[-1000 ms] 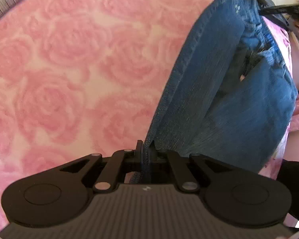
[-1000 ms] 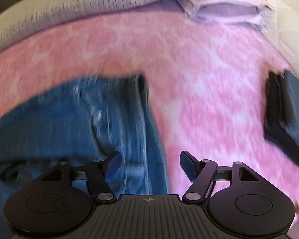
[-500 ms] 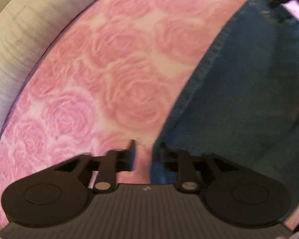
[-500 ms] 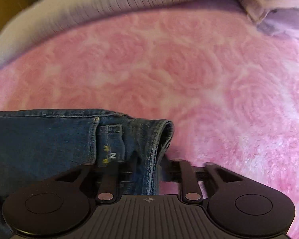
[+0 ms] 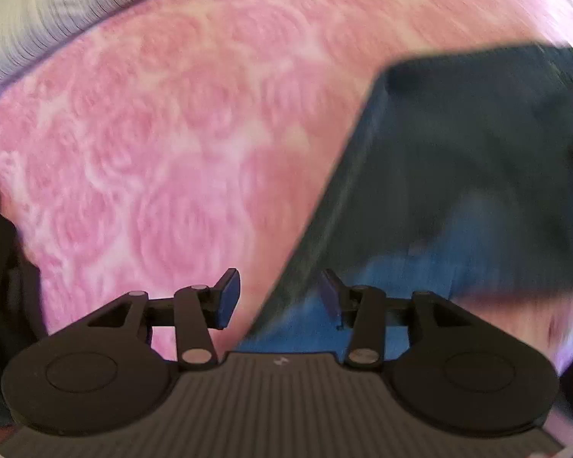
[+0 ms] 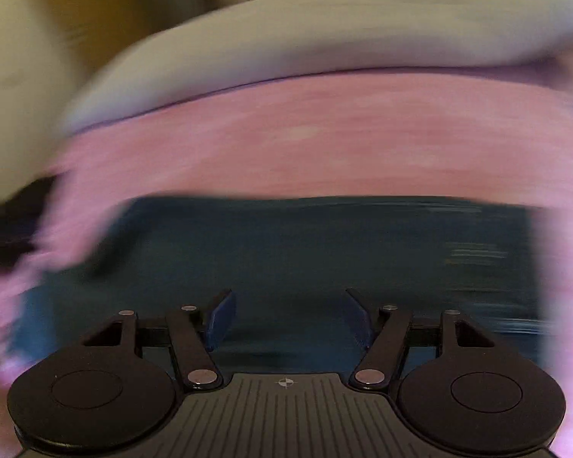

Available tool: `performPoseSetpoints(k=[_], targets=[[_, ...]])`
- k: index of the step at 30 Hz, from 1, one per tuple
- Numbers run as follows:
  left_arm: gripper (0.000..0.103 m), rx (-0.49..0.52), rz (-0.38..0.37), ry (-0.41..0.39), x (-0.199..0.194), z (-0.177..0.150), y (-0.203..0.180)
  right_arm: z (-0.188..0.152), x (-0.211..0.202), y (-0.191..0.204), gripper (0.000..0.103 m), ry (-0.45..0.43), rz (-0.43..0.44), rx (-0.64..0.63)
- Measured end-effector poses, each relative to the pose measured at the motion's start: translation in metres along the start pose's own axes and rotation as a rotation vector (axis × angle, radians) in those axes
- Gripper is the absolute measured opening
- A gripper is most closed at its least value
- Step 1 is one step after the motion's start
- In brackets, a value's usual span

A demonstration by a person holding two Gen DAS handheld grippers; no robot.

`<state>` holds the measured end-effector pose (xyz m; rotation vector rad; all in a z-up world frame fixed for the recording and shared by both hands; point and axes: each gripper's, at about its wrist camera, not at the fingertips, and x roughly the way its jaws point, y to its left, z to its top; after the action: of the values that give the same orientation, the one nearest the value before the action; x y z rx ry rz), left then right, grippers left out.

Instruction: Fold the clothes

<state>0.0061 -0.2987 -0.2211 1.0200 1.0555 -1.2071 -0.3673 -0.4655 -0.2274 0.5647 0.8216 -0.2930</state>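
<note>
Blue jeans (image 5: 458, 175) lie folded on a pink rose-patterned blanket (image 5: 164, 160). In the left wrist view my left gripper (image 5: 279, 297) is open and empty, its fingers over the jeans' left edge. In the right wrist view the jeans (image 6: 324, 252) lie as a wide blurred band just ahead. My right gripper (image 6: 288, 316) is open and empty above them. Both views are motion-blurred.
A grey ribbed cover (image 5: 38, 19) borders the blanket at the far left. In the right wrist view a pale cover (image 6: 324, 38) lies beyond the blanket (image 6: 324, 141). A dark object (image 6: 7, 225) shows at the left edge.
Both grippers have let go of the jeans and opened wide. The jeans now lie flat on the blanket. Both grippers have drawn back, and the views have swung.
</note>
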Motion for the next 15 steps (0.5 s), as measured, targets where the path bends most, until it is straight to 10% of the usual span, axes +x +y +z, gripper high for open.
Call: performPoseSetpoints(k=[4,8,9,11,15], targets=[[0.042,0.030,-0.031,-0.006,0.009,-0.046,0.034,0.013,0.064,0.138,0.081,0.044,0.179,-0.304],[0.042,0.069,-0.069,-0.044,0.013,-0.067,0.073,0.007,0.135,0.242,0.082,0.151,0.111,-0.632],[0.042,0.082,-0.072,-0.061,0.014,-0.068,0.082,0.004,0.151,0.257,0.077,0.197,0.084,-0.666],[0.042,0.083,-0.098,-0.093,0.016,-0.067,0.099,-0.001,0.163,0.269,0.013,0.279,0.067,-0.670],[0.042,0.095,-0.189,-0.117,0.026,-0.069,0.106,-0.030,0.127,0.291,0.009,0.410,0.131,-0.769]])
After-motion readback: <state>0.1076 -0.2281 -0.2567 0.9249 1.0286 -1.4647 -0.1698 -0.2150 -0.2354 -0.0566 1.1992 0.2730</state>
